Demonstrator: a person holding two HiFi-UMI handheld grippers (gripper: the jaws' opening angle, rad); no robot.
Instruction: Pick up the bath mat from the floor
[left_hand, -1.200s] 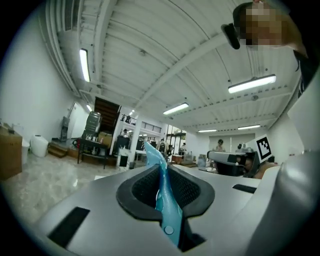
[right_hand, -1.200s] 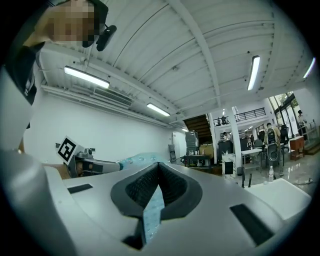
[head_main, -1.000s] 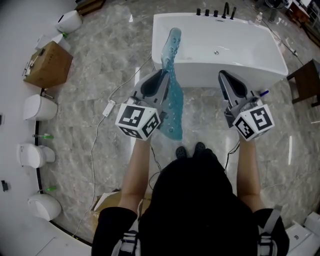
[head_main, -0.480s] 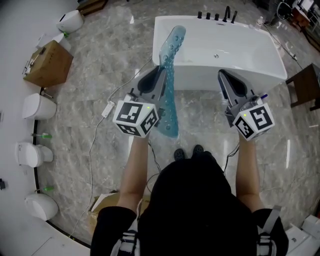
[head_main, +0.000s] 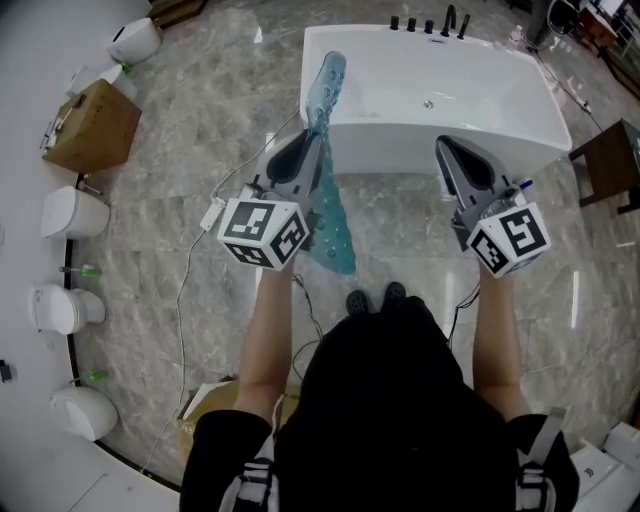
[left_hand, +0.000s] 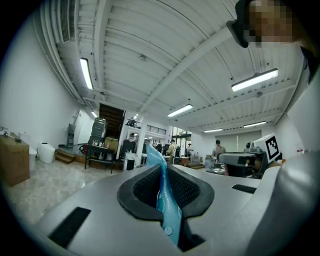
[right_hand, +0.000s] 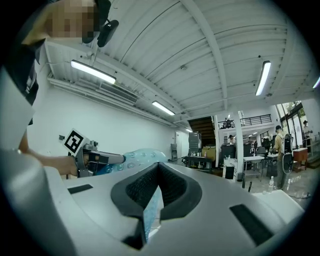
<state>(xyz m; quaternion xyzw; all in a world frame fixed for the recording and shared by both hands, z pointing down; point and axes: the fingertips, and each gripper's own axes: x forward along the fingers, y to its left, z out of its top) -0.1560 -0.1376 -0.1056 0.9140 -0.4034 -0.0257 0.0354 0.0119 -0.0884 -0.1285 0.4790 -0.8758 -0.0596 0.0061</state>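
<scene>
— Marble floor (head_main: 190, 170), white bathtub (head_main: 480, 95) ahead. Bath mat (head_main: 335, 235)?
— Blue; hanging clear of the floor, beside the tub. Left gripper (head_main: 308, 145) is clamping it mid-length.
— Right gripper (head_main: 448, 152)?
— Hovering well apart from it, jaws pressing together.

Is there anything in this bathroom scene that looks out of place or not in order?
Yes. The blue bath mat hangs folded from the left claw, one end sticking up in front of the bathtub corner, the other dangling. A white cable and adapter also lie loose across the marble floor.
</scene>
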